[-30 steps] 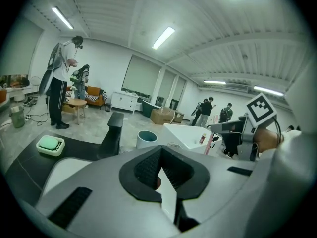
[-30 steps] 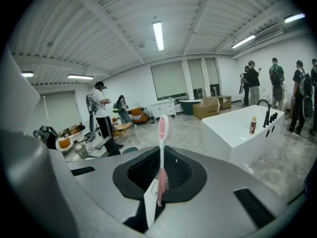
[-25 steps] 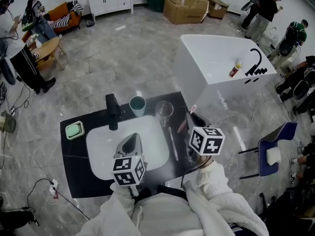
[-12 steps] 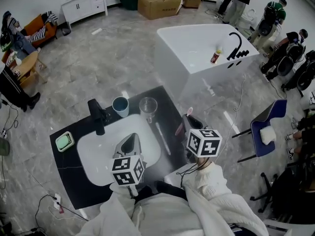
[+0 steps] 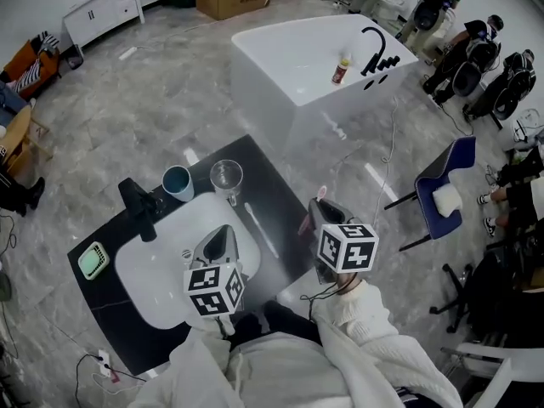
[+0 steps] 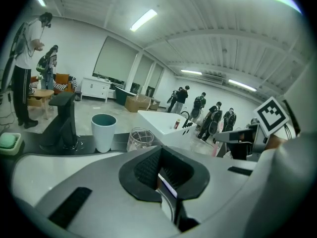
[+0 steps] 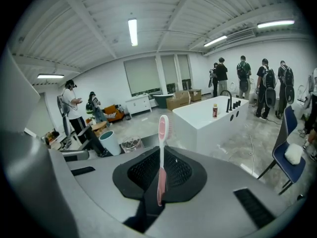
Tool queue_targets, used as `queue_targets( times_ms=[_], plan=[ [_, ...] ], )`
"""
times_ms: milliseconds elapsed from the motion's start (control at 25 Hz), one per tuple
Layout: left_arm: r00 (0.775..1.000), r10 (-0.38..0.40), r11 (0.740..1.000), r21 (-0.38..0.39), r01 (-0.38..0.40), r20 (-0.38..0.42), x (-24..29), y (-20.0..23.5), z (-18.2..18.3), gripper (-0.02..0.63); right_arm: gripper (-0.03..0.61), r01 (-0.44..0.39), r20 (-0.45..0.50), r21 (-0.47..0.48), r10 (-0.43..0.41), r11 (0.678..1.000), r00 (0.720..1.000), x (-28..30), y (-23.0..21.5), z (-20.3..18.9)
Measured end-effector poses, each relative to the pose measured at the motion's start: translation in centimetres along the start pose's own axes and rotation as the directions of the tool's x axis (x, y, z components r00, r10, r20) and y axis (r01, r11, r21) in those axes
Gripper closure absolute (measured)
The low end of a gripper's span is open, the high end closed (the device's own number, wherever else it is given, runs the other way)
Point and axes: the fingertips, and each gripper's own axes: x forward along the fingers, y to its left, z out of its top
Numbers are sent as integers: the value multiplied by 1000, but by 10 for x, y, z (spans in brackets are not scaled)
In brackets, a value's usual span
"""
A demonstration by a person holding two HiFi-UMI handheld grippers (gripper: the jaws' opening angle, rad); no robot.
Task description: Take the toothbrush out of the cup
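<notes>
My right gripper (image 5: pixel 316 219) (image 7: pixel 161 171) is shut on a pink toothbrush (image 7: pixel 162 145) (image 5: pixel 320 193), which stands upright between the jaws with its bristle head on top. It hangs over the right end of the black counter (image 5: pixel 276 189), well clear of both cups. A teal-lined white cup (image 5: pixel 178 182) (image 6: pixel 103 131) and a clear glass cup (image 5: pixel 225 175) (image 6: pixel 140 139) stand at the counter's back; both look empty. My left gripper (image 5: pixel 219 238) (image 6: pixel 166 175) is over the white sink, jaws together with nothing held.
A white toothbrush (image 5: pixel 261 229) lies flat on the counter right of the sink (image 5: pixel 144 270). A black faucet (image 5: pixel 138 207) stands at the sink's back left, a green soap dish (image 5: pixel 93 260) further left. A white bathtub (image 5: pixel 314 58), a blue chair (image 5: pixel 442 198) and several people lie beyond.
The head view has swung, so the counter and cups slide left and the bathtub comes nearer the middle. Both grippers keep their places; the right one holds the pink toothbrush throughout.
</notes>
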Motion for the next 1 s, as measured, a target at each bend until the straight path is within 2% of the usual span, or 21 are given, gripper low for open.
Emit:
queue_targets(
  times_ms=[240, 560, 720, 880, 1000],
  plan=[
    [998, -20, 1000, 6, 21, -55, 21, -3, -15, 615, 541, 27, -52, 17, -26, 1000, 998, 0, -10, -24],
    [993, -10, 1000, 23, 13, -121, 43, -4, -34, 615, 541, 30, -129, -5, -30, 1000, 991, 16, -21, -57],
    [988, 12, 999, 31, -7, -151, 47, 1, -43, 615, 541, 17, -158, -19, -20, 1000, 987, 36, -21, -68],
    [984, 48, 999, 27, -44, -170, 47, 15, -51, 615, 541, 16, -153, -74, -28, 997, 988, 57, -14, -74],
    [982, 69, 998, 15, -67, -177, 48, 25, -57, 615, 541, -13, -181, -81, -1, 997, 984, 71, -3, -87]
  ],
)
